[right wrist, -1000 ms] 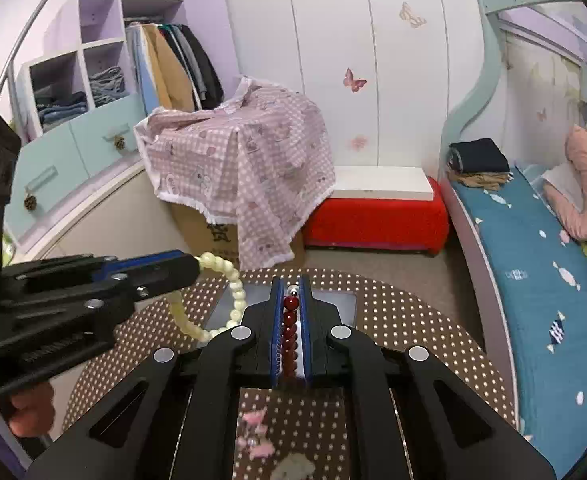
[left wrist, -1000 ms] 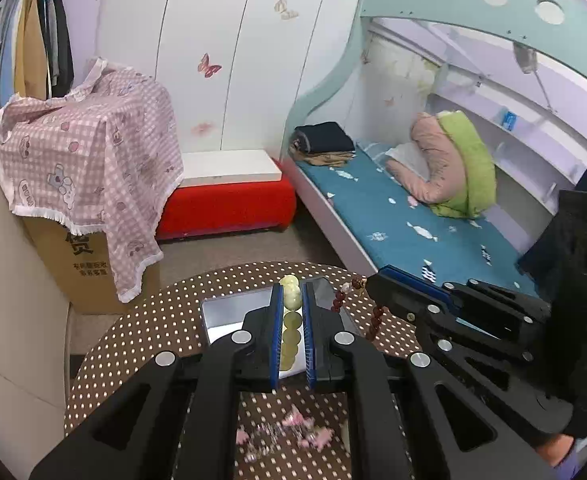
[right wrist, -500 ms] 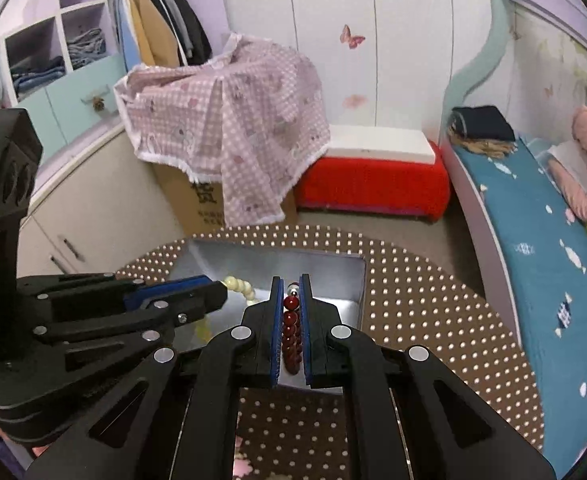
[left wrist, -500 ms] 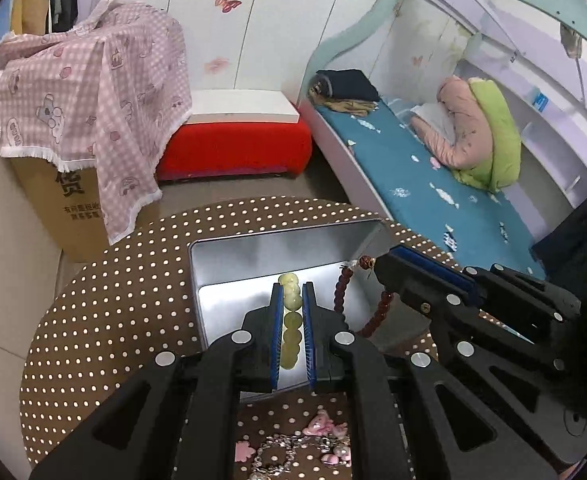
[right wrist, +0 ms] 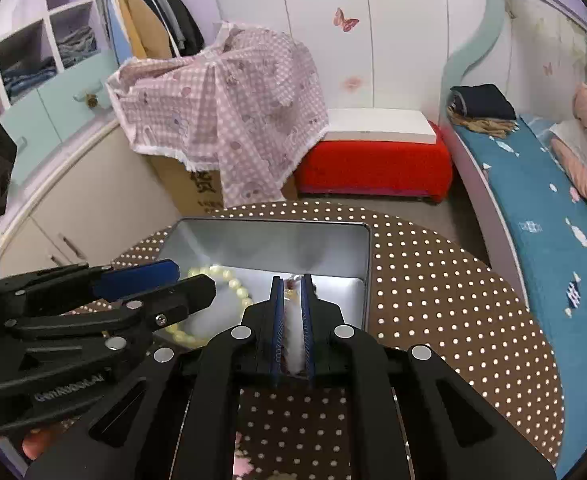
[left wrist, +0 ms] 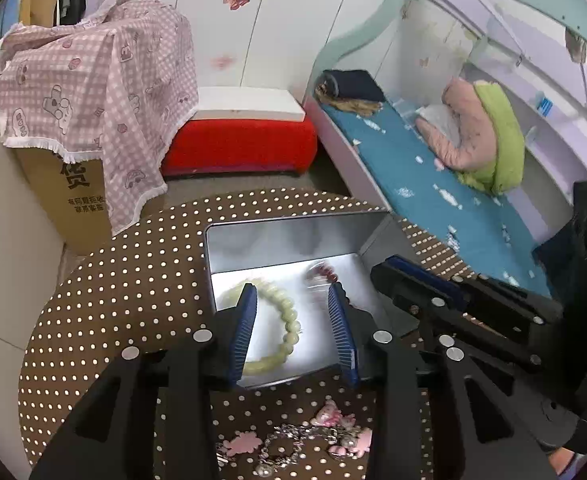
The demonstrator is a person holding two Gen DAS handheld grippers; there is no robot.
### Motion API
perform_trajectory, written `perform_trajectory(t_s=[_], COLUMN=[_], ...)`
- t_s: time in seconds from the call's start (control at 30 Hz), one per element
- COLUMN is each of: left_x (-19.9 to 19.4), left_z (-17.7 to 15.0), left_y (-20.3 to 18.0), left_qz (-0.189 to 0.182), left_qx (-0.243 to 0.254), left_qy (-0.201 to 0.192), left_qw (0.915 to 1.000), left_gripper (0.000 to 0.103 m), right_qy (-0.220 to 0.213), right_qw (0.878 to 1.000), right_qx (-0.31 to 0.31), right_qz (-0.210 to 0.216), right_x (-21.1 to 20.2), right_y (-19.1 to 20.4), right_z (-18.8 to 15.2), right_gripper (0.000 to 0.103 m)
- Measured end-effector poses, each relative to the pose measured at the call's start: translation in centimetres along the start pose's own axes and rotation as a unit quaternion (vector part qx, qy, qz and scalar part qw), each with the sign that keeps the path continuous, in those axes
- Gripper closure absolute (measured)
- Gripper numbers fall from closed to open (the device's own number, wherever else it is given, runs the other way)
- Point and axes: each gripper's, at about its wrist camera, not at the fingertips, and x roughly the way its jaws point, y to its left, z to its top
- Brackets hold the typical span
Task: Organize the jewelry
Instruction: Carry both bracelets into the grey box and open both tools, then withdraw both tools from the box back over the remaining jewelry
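Round table (left wrist: 105,304), brown cloth with white dots, fills the lower half of both views. Bed (left wrist: 425,184) with blue sheet on the right; red bench (left wrist: 239,146) and a cardboard box under a pink checked cloth (left wrist: 93,80) stand behind the table.

Open metal tin (left wrist: 289,236) sits on the table, far side from the cameras. Bright glare on its floor.

Left gripper (left wrist: 293,328): its jaws have just been opening and now stand apart, pointing down into the tin. Green bead bracelet (left wrist: 289,320) lies flat on the tin floor between and below the blue pads (left wrist: 245,332); the pads do not press it. The right wrist view shows the same bracelet (right wrist: 237,286) on the left side of the tin, partly under the left gripper (right wrist: 181,280).

Right gripper (right wrist: 292,320): jaws nearly together, a narrow slot between the pads. A few dark red beads (right wrist: 291,283) show just at the fingertips, blurred. From the left wrist view the red beads (left wrist: 323,270) are a smeared patch on the tin floor, right of the green bracelet and just ahead of the right gripper (left wrist: 385,270). Cannot tell whether the pads pinch the red beads or the beads lie free.

Near edge of table: pink charm jewelry (left wrist: 325,436) on a silver chain, outside the tin.
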Motion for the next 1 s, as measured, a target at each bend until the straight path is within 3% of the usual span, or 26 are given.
perform_trajectory(t_s=[0.07,0.13,0.2,0.27,0.3,0.5,0.67,0.73,1.0], left_x=[-0.8,-1.8,-2.7,-3.9,-4.6,-8.2,-12.0,-13.6,-18.1], left_z=[0.0,0.0,-0.2,-0.5,-0.9,-3.0,-5.5,-6.7,-11.2], left_y=[0.1,0.2,0.3,0.4,0.5,0.6,-0.3,-1.1,-2.6], left_qz=[-0.002,0.000,0.000,0.010,0.020,0.069,0.151,0.173,0.183], left_qx=[-0.009,-0.011,-0.012,-0.013,-0.014,-0.012,0.001,0.003,-0.018], left_qy=[-0.009,-0.023,-0.031,-0.044,-0.055,-0.094,-0.146,-0.161,-0.195], left_qw=[0.9999,0.9997,0.9994,0.9989,0.9982,0.9931,0.9776,0.9717,0.9634], left_gripper=[0.056,0.054,0.054,0.044,0.042,0.034,0.031,0.022,0.020], right_qy=[-0.001,-0.005,-0.014,-0.025,-0.031,-0.072,-0.115,-0.132,-0.177], right_qw=[1.000,1.000,1.000,0.999,0.999,0.996,0.990,0.987,0.977], right_qx=[-0.001,0.001,0.000,0.000,0.001,-0.005,-0.011,-0.011,-0.021], right_qz=[-0.005,-0.007,-0.015,-0.027,-0.034,-0.052,-0.084,-0.093,-0.120], right_x=[-0.5,-1.2,-2.2,-3.5,-4.1,-9.0,-14.0,-16.0,-22.4], right_y=[0.1,0.1,0.2,0.3,0.4,1.1,2.5,3.2,6.1], right_z=[0.1,0.1,0.0,-0.2,-0.3,-1.6,-3.7,-4.7,-9.7], right_gripper=[0.092,0.092,0.086,0.043,0.039,0.036,0.028,0.024,0.020])
